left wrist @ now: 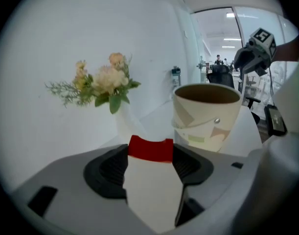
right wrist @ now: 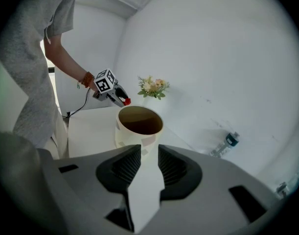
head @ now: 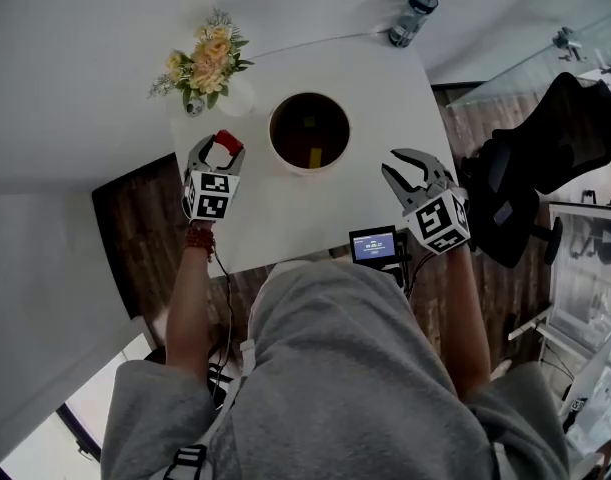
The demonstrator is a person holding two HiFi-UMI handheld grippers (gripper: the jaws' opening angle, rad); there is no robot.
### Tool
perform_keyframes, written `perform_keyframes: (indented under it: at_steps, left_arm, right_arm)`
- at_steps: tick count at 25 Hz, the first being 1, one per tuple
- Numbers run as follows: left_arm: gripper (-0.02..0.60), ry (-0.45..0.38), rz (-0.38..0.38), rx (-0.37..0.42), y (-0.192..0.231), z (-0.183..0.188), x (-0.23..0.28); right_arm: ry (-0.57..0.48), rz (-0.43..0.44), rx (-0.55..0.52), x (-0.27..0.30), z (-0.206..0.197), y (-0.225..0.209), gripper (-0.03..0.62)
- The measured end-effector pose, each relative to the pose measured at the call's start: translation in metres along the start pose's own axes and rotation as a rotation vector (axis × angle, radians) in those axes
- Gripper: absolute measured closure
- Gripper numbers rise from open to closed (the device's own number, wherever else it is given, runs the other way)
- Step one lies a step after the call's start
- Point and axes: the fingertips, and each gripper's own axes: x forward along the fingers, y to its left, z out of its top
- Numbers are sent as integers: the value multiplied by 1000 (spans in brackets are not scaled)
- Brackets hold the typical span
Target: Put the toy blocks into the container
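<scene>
Item: one red arched toy block (left wrist: 150, 148), pinched in our left gripper (head: 222, 145) fingers. The round cream paper container (left wrist: 208, 124) lies just right. Our right gripper (head: 410, 168) fingers are spread and empty.

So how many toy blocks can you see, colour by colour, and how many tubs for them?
red block: 1, held in the left hand-held gripper
yellow block: 1, inside the container
container: 1
total: 3
</scene>
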Motion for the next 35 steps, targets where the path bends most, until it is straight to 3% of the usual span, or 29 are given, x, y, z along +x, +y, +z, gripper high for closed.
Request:
perform_keyframes:
  at_steps: [5,11,22,29,35]
  left_arm:
    - [295,-162,29,8,2,68,-51]
    - [295,-307,-24,47,-17,145,-74]
    - [295,-267,-213,122,-110,156,-26]
    - [293,-233,-208,159,-117,155,-21]
    - [293,-252,-195,133,-112,159,-31]
  right_arm:
    - [-27,14,-25,6,10,-11,485]
    - [-48,39,-64,19,27,-15,487]
    - [-33,52,-71,13,20,-8,488]
    - [-25,45,-49,5,9,-7,488]
    - [-40,55,-55,8,16,-6,488]
